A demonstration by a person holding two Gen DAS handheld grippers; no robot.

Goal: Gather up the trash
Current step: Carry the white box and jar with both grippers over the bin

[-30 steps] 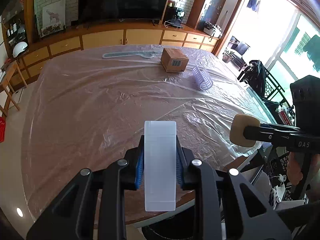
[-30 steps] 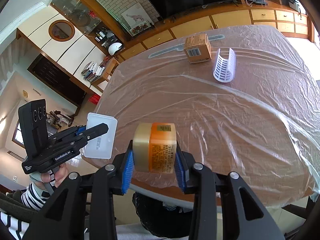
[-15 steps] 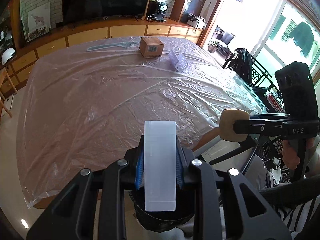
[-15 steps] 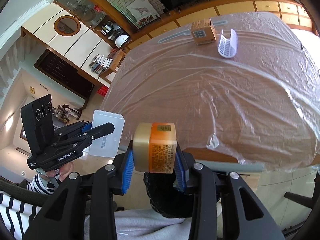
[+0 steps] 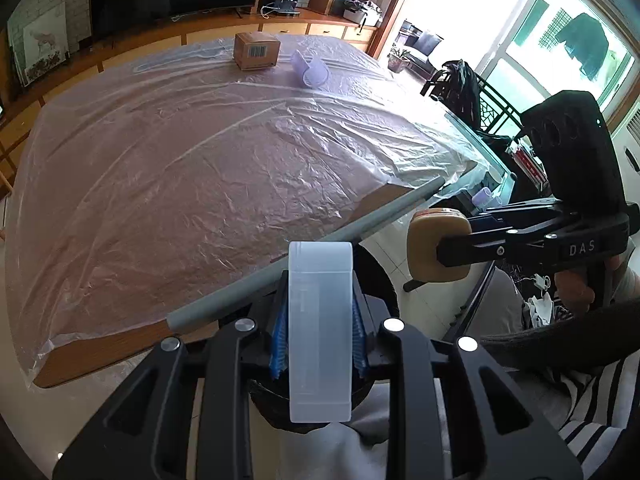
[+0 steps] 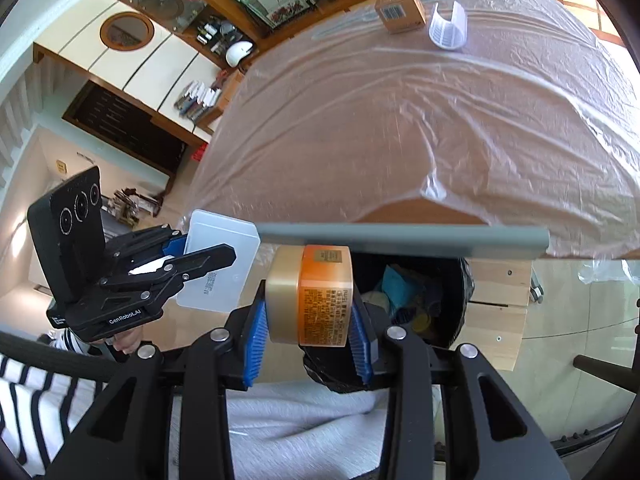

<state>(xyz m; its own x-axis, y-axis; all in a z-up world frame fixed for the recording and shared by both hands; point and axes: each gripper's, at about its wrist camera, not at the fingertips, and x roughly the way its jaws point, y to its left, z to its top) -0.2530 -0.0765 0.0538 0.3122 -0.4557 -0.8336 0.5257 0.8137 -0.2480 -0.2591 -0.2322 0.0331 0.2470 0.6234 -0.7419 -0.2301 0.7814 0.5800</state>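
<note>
left wrist view: the left gripper [image 5: 320, 332] is clamping a translucent white plastic box [image 5: 320, 320] off the table's [image 5: 180, 184] near edge, over a black trash bin [image 5: 376, 276]. right wrist view: the right gripper [image 6: 306, 334] is pinching an orange-labelled jar [image 6: 310, 294] just above the black-lined trash bin [image 6: 416, 300], below the table edge.

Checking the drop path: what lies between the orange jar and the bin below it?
Nothing: in the right wrist view the jar, clamped in the right gripper, sits beside the bin's open mouth.
</note>
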